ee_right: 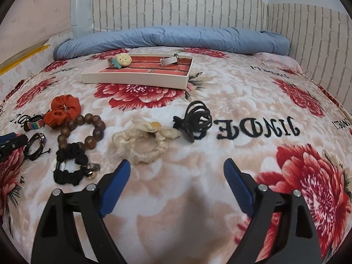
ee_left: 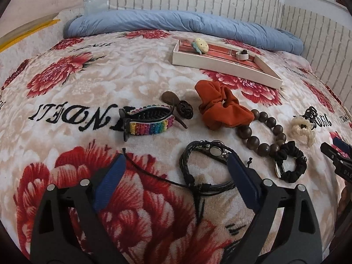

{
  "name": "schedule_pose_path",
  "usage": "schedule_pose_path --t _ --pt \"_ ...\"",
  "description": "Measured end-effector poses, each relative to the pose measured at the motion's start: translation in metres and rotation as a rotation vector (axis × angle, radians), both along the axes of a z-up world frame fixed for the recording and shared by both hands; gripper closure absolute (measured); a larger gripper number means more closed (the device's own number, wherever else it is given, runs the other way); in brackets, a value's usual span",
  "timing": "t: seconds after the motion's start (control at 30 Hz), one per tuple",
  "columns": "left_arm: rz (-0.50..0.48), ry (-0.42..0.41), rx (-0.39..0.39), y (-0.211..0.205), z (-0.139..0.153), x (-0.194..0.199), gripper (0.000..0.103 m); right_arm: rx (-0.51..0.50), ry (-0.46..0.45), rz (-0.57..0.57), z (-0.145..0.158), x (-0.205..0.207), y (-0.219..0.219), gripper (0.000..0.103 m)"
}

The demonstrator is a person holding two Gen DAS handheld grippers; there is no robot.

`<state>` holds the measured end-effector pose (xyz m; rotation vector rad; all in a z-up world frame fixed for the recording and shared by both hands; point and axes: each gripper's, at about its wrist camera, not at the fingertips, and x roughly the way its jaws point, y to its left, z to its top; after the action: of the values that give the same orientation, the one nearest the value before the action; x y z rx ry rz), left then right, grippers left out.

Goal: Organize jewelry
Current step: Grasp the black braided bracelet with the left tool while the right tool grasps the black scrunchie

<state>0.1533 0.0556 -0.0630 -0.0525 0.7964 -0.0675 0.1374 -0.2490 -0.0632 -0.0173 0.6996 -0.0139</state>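
Hovering over the bed (ee_right: 220, 101), both wide open: left tool (ee_left: 176, 165) straddles the black cord bracelet (ee_left: 198, 165), right tool (ee_right: 177, 165) near the cream scrunchie (ee_right: 143, 145), gripping nothing.

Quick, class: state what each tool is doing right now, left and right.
Left tool: open, holding nothing; the black cord bracelet lies between its fingers.
Right tool: open, holding nothing, above the blanket.

Plush beige blanket (ee_right: 187, 198) with large red flower print and black lettering covers the bed. Rolled blue quilted duvet (ee_right: 176, 38) lies along its far edge. White brick-pattern wall covering (ee_right: 176, 8) behind. Yellow flat object (ee_left: 28, 33) at far left, possibly a folder; too distorted to confirm.
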Motion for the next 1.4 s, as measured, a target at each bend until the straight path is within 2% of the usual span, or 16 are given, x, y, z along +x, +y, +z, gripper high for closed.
schedule_pose_path --t 0.1,0.53,0.7,0.83,0.97,1.03,1.1,1.3,1.4 --pt "-0.009 0.015 0.003 -0.002 -0.003 0.002 0.016 0.013 0.032 0.009 -0.004 0.001 0.008 0.018" --pt "-0.021 0.054 0.014 -0.005 -0.008 0.009 0.016 0.020 0.073 0.072 -0.004 0.005 0.056 0.018" --pt "-0.023 0.081 0.026 -0.007 -0.012 0.013 0.021 0.022 0.098 0.071 -0.007 0.011 0.066 0.019" --pt "-0.031 0.100 0.045 -0.009 -0.016 0.017 0.023 0.011 0.146 0.068 -0.015 0.019 0.071 0.028" --pt "-0.044 0.110 0.046 -0.010 -0.017 0.019 0.024 0.002 0.156 0.066 -0.017 0.022 0.074 0.033" --pt "-0.047 0.115 0.046 -0.011 -0.018 0.021 0.027 0.001 0.159 0.070 -0.018 0.023 0.077 0.040" --pt "-0.056 0.117 0.044 -0.012 -0.018 0.022 0.037 0.010 0.165 0.077 -0.019 0.026 0.079 0.045" --pt "-0.063 0.132 0.032 -0.010 -0.018 0.028 0.045 0.048 0.182 0.080 -0.020 0.033 0.079 0.052" --pt "-0.063 0.134 0.035 -0.011 -0.018 0.029 0.050 0.058 0.186 0.091 -0.020 0.035 0.080 0.060"
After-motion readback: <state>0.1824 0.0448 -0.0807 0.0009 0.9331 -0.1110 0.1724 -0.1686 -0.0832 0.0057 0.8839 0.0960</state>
